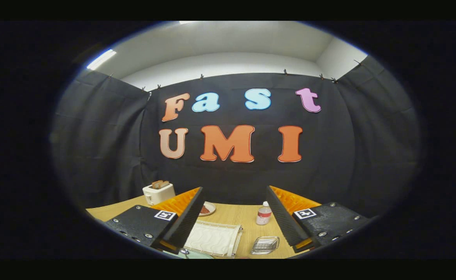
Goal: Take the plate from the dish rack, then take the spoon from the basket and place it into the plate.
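**Gripper raised above the bench, fingers spread, nothing held**

The gripper [232, 217] is shown with its two fingers spread wide apart and nothing between them. Between the fingers, on the wooden bench [247, 217], a pale quilted cloth [214, 238] is laid flat, with a clear ribbed dish [265, 245] just beside it. At the near edge of the bench, a sliver of a pale rim with a small metal piece [184, 252] on it is seen; whether this is the plate and spoon cannot be told. Neither a dish rack nor a basket can be made out. Beyond the fingers, towards the far edge, a small bottle [263, 214], a saucer [207, 209] carrying something brown, and a toaster [158, 191] holding bread are placed.

A plate is judged to be stiff, smooth, breakable and moderately heavy, so it is best taken by the rim; a spoon is judged light and slippery, best pinched across the handle.

The bottle label is too small to be read.
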`<state>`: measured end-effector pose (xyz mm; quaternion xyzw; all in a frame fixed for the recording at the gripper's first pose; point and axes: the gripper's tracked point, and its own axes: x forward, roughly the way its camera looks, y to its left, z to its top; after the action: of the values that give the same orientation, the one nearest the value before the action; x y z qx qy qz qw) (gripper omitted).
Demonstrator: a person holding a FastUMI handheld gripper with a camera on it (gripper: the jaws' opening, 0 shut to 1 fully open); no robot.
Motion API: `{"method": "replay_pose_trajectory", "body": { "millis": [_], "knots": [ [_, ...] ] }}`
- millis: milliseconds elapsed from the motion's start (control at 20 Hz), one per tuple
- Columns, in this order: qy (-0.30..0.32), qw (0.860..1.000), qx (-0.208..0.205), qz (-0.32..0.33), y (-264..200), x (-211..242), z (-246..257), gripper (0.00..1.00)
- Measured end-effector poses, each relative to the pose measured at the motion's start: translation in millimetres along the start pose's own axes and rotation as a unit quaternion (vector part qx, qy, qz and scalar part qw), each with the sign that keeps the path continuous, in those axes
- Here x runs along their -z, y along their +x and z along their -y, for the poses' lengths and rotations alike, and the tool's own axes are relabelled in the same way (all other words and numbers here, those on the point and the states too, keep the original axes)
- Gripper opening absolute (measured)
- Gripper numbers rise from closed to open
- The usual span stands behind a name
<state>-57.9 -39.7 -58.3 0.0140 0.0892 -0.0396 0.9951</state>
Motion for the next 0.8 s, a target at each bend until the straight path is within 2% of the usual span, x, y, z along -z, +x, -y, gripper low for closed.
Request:
{"method": "replay_pose_trajectory", "body": {
  "millis": [450, 800],
  "knots": [
    [-0.005, 1.0, -0.001, 0.01, -3, -9, 1, 0.95],
    [0.008, 0.999, 0.004, 0.046, -2, -26, 3, 0.97]
  ]
}}
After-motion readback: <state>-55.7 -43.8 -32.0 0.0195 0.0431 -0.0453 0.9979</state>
